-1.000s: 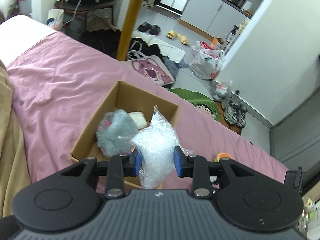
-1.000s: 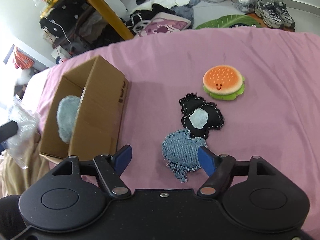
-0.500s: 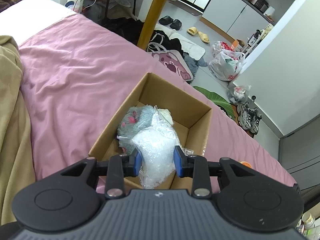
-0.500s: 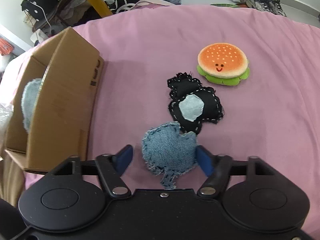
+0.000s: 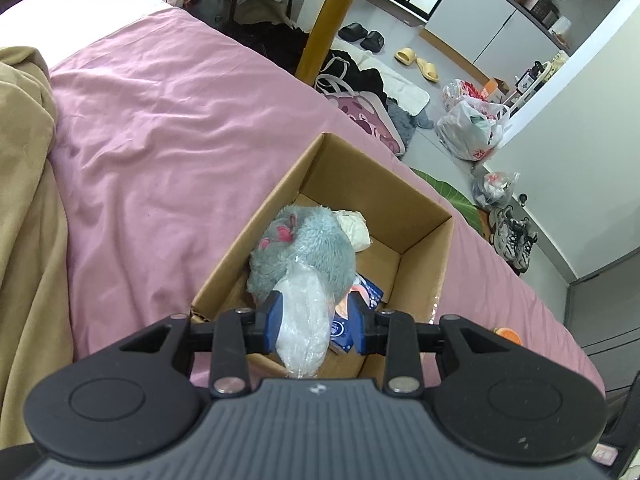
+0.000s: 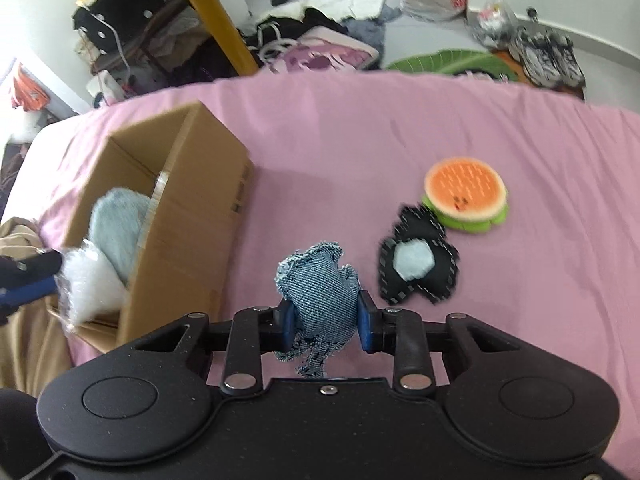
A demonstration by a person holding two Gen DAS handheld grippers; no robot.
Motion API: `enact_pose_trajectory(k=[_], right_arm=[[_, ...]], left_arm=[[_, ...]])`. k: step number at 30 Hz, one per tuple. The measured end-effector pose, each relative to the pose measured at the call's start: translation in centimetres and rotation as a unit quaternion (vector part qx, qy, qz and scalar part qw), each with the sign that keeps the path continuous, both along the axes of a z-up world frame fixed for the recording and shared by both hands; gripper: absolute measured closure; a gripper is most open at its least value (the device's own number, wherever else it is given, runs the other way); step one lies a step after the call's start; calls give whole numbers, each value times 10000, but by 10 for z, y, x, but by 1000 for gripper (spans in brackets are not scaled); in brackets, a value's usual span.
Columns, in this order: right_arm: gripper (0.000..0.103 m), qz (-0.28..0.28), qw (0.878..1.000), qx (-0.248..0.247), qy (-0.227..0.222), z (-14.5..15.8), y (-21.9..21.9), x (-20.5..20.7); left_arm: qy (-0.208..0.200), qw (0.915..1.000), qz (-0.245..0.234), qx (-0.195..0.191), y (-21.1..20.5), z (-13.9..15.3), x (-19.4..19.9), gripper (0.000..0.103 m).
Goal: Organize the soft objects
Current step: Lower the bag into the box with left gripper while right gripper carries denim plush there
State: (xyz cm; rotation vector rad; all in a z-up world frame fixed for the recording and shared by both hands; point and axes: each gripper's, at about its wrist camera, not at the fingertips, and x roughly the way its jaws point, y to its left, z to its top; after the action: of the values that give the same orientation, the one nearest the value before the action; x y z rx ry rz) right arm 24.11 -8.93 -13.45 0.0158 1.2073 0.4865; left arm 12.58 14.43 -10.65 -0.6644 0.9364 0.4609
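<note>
An open cardboard box (image 5: 424, 200) stands on the pink bed sheet (image 5: 160, 128). Inside lie a grey plush toy (image 5: 308, 248), a cream soft item (image 5: 354, 228) and a blue packet (image 5: 368, 288). My left gripper (image 5: 316, 320) is over the box's near end, shut on a clear plastic bag (image 5: 304, 312) that hangs down into it. In the right wrist view my right gripper (image 6: 326, 322) is shut on a frayed denim pouch (image 6: 324, 288), lifted off the sheet beside the box (image 6: 192, 220). A black cushion with a pale patch (image 6: 416, 266) and a burger plush (image 6: 466, 194) lie to its right.
A tan blanket (image 5: 24, 200) is bunched along the left of the bed. Past the far bed edge stand a yellow table leg (image 5: 324, 28), bags, shoes and clothes on the floor. Bare pink sheet (image 6: 540, 280) extends to the right of the toys.
My left gripper moved forward over the box and the bag now dips inside. My right gripper went from open around the denim pouch to shut on it, and raised it.
</note>
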Motion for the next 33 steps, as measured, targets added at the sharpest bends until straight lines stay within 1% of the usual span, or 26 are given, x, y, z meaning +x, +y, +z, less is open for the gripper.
enact_pose_trajectory(k=[10, 17, 26, 29, 30, 32, 33], right_arm=[[74, 305, 9982, 275, -444, 46, 35, 0], [74, 495, 9962, 459, -545, 64, 59, -4], [74, 791, 9941, 623, -401, 65, 95, -17], [73, 904, 9935, 586, -362, 63, 107, -22], [72, 921, 9935, 573, -334, 61, 110, -23], [63, 968, 9935, 539, -266, 59, 115, -25], [61, 968, 9935, 547, -263, 58, 116, -27]], left_arm=[[-290, 9992, 176, -198, 9, 10, -11, 70], [-450, 9984, 158, -308, 15, 20, -22, 70], [-460, 9984, 171, -294, 27, 30, -39, 68], [-463, 9984, 171, -280, 29, 32, -44, 65], [-463, 9984, 163, -275, 30, 33, -46, 64], [-458, 9985, 168, -266, 31, 34, -48, 61], [-452, 9985, 174, -254, 31, 34, -49, 57]])
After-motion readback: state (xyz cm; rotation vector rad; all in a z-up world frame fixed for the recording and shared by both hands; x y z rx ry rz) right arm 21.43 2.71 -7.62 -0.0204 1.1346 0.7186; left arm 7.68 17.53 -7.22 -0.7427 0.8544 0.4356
